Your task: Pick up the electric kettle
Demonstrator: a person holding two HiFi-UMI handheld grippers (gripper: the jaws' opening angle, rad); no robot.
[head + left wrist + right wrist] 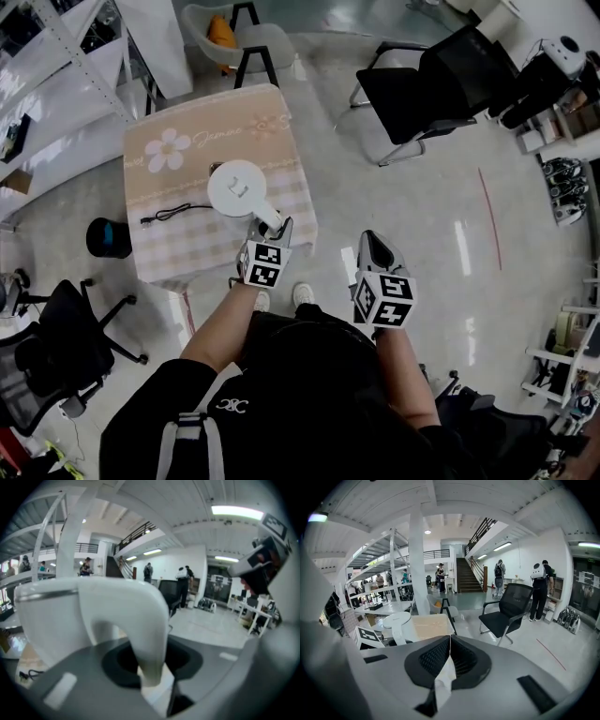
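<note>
Left gripper (pixel 278 226) jaws straddle the kettle (pixel 240 188) handle at table (pixel 173 251) near edge, not yet pinching: handle judged best lift point. Right gripper (pixel 374 241) closed, empty, spare.

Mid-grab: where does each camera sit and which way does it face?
Head view: on the head, steeply down at table and kettle; both forearms, left gripper, right gripper show.
Left gripper view: on the left gripper, along its jaws; kettle handle between them.
Right gripper view: on the right gripper, over closed jaws toward a black chair.
Shared: all three show the kettle.
</note>
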